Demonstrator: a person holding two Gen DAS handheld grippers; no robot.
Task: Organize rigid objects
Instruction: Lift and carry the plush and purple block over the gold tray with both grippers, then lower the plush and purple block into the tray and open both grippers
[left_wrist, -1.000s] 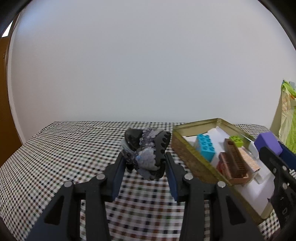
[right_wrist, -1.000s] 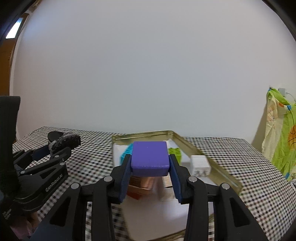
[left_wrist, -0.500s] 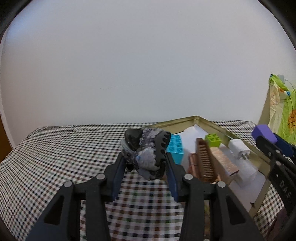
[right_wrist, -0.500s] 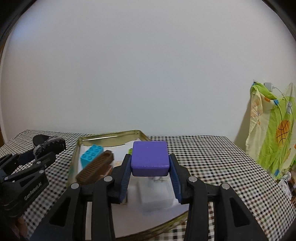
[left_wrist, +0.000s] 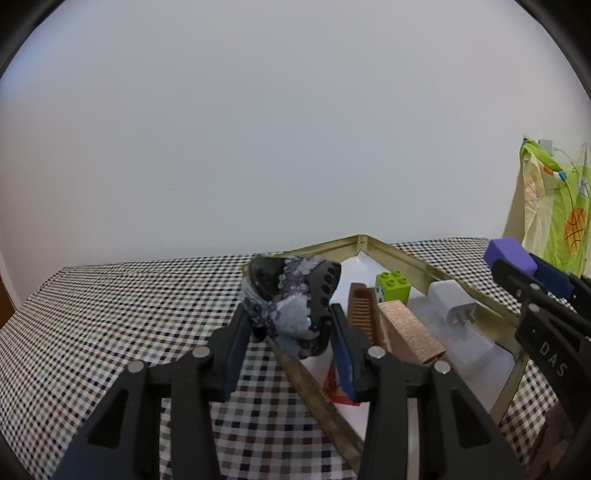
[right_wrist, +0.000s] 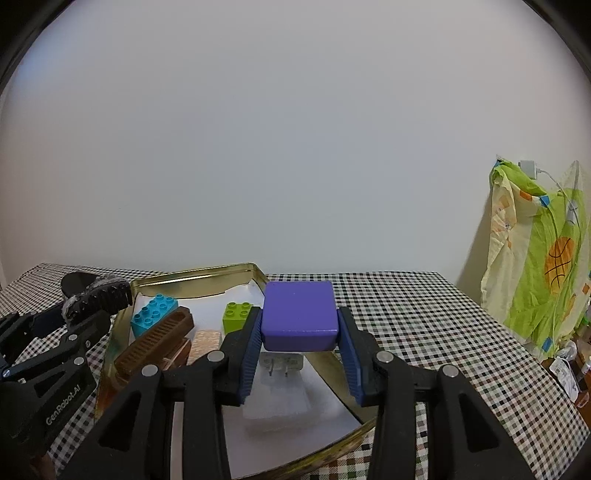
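Left gripper (left_wrist: 288, 328), right gripper (right_wrist: 299, 332): black frames, blue ribbed pads, silver screws.

Gold tin (right_wrist: 207, 275) on checked table (right_wrist: 424, 332), crowded at 9–11 o'clock w/ blue brick (right_wrist: 153, 310), brown comb (right_wrist: 155, 341), green brick (right_wrist: 236, 314); white plug (right_wrist: 282, 363) sits center. Bare white liner (right_wrist: 295, 406) at tin's near end. Open cloth from 1 to 4 o'clock, up to hanging fabric (right_wrist: 539, 258). Left gripper (right_wrist: 70, 314) blocks 9 o'clock approach.

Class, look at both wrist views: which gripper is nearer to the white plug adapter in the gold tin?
Right. The right gripper holds its purple block directly above the white plug adapter; the left gripper hangs at the tin's opposite edge.
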